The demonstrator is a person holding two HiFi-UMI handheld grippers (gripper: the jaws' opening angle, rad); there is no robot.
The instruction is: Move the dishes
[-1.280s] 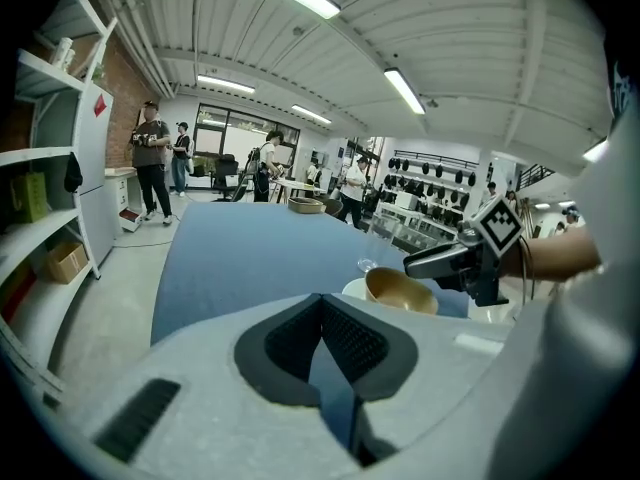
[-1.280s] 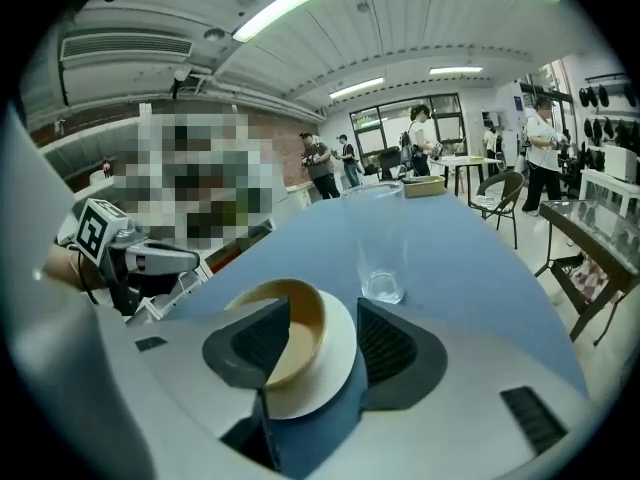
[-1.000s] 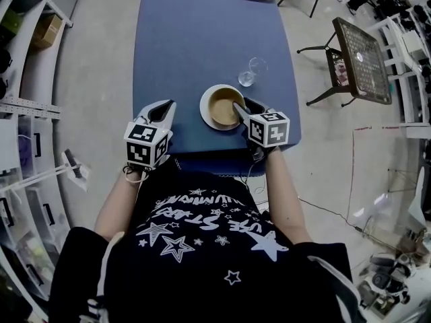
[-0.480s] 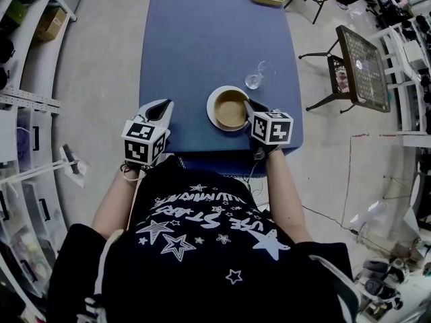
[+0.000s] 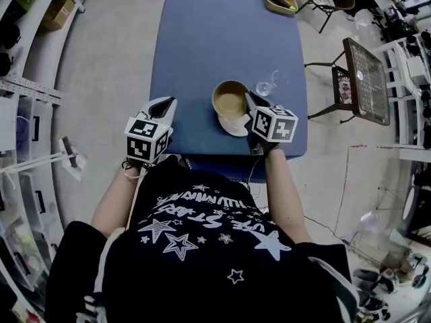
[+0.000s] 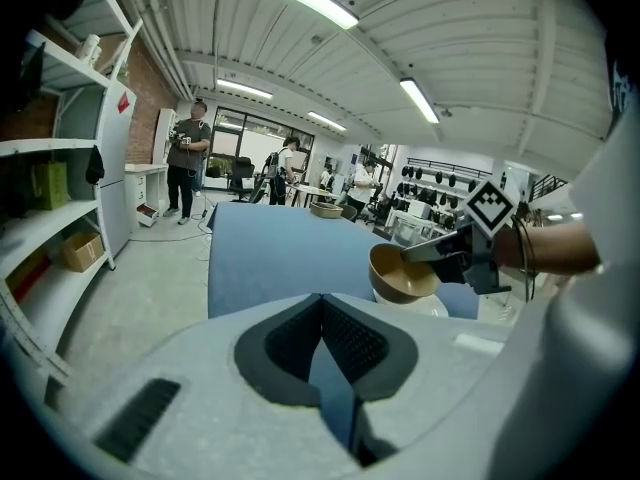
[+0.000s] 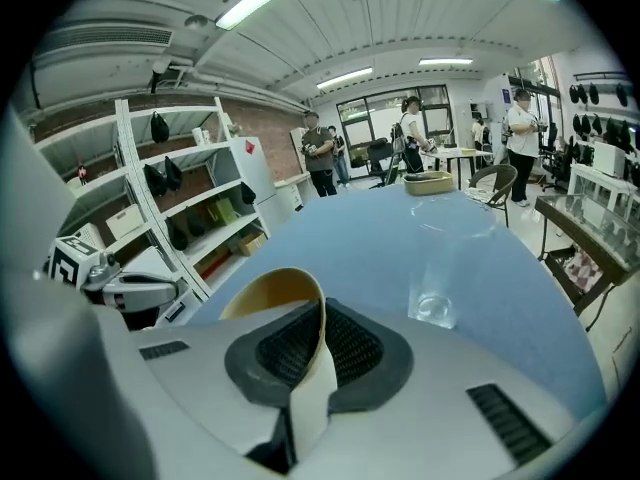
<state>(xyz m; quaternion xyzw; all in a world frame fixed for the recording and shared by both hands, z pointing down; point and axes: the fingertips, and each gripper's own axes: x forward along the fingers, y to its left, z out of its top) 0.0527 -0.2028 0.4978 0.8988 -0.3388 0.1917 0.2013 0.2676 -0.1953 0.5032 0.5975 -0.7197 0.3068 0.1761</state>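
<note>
Shirt: we wear a black short-sleeved tee [image 5: 202,247] with white stars and lettering.
Left gripper [image 5: 165,103]: our pale grey shell, black ribbed pads [image 6: 345,343], black-and-white marker cube [image 5: 146,140] behind the jaws.
Right gripper [image 5: 248,101]: same build; thin cable [image 5: 250,173] trailing behind its cube.

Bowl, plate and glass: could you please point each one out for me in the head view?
bowl [image 5: 229,102], head view, on its brown inside.
plate [image 5: 237,127], head view, on its white rim nearest the person.
glass [image 5: 264,88], head view, on its clear base.
</note>
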